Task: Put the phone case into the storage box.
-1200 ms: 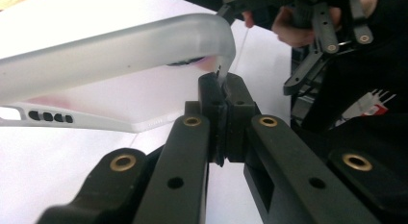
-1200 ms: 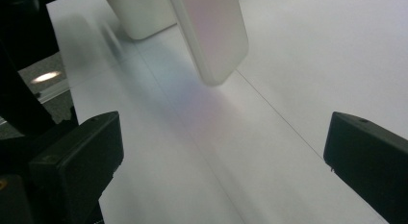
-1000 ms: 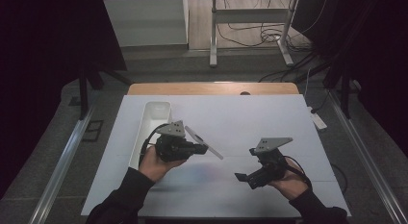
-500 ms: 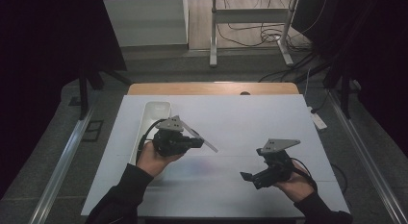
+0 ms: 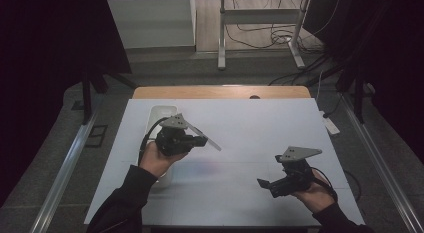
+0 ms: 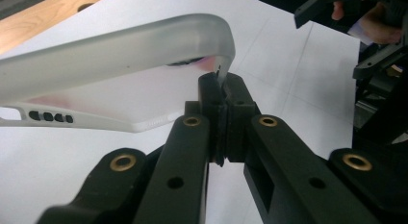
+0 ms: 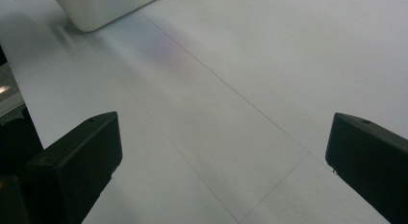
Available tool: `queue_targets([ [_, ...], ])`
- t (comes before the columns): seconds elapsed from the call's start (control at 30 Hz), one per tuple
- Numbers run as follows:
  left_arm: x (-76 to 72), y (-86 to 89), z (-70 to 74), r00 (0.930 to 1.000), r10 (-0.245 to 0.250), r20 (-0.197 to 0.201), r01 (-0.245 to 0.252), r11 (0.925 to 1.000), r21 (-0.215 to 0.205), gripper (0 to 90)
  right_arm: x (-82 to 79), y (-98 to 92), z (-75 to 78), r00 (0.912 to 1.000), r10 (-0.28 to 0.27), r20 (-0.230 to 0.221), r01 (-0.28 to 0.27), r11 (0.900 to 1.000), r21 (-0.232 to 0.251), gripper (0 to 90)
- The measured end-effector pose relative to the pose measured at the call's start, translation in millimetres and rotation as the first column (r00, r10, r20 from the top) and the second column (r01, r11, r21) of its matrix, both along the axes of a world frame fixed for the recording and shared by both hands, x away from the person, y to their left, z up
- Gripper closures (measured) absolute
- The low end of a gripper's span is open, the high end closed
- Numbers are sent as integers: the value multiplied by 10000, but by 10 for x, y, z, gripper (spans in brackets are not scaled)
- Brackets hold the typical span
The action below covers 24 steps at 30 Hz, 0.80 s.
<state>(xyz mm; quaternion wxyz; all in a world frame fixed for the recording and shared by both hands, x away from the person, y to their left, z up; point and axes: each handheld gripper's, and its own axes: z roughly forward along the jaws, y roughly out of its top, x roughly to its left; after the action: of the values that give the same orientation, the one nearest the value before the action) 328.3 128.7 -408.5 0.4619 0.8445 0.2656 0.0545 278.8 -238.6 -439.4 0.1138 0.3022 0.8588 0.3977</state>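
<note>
A translucent frosted phone case (image 6: 120,65) hangs in the air above the white table top. My left gripper (image 6: 222,89) is shut on one corner of its rim. From above, the case (image 5: 209,141) sticks out to the right of the left gripper (image 5: 200,140), just right of a white tray. My right gripper (image 5: 265,185) hovers low near the table's front right, pointing left. Its jaws stand wide open (image 7: 221,147) with only bare table between them.
A long white tray (image 5: 156,117) lies at the table's left, behind the left hand, and its corner (image 7: 101,7) is at the top of the right gripper view. A wooden table edge (image 5: 220,91) runs along the back. Metal frame legs and cables stand on the floor beyond.
The left hand has lifted the case a little and drawn it back toward the tray. The right hand has drifted slightly right and toward the front edge.
</note>
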Motion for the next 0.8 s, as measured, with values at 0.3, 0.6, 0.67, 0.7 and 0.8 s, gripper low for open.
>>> queue_targets([
  [0.3, 80, 63, 90, 9996, 294, 9, -294, 9990, 343, 884, -35, -114, -12, 9994, -354, 59, 355, 9992, -161, 0],
  [0.6, 154, 123, 139, 9977, 685, -6, -683, 9951, 717, 884, -71, -278, -44, 9969, -765, 171, 772, 9958, -491, 0],
  [0.67, 165, 135, 147, 9973, 740, 9, -739, 9946, 735, 883, -73, -299, -43, 9963, -837, 178, 845, 9952, -496, 0],
  [0.7, 172, 144, 154, 9968, 800, 18, -799, 9940, 748, 883, -75, -323, -45, 9959, -886, 156, 892, 9951, -432, 0],
  [0.8, 196, 177, 184, 9956, 934, 68, -937, 9920, 846, 883, -84, -389, -46, 9937, -1110, 118, 1114, 9930, -386, 0],
])
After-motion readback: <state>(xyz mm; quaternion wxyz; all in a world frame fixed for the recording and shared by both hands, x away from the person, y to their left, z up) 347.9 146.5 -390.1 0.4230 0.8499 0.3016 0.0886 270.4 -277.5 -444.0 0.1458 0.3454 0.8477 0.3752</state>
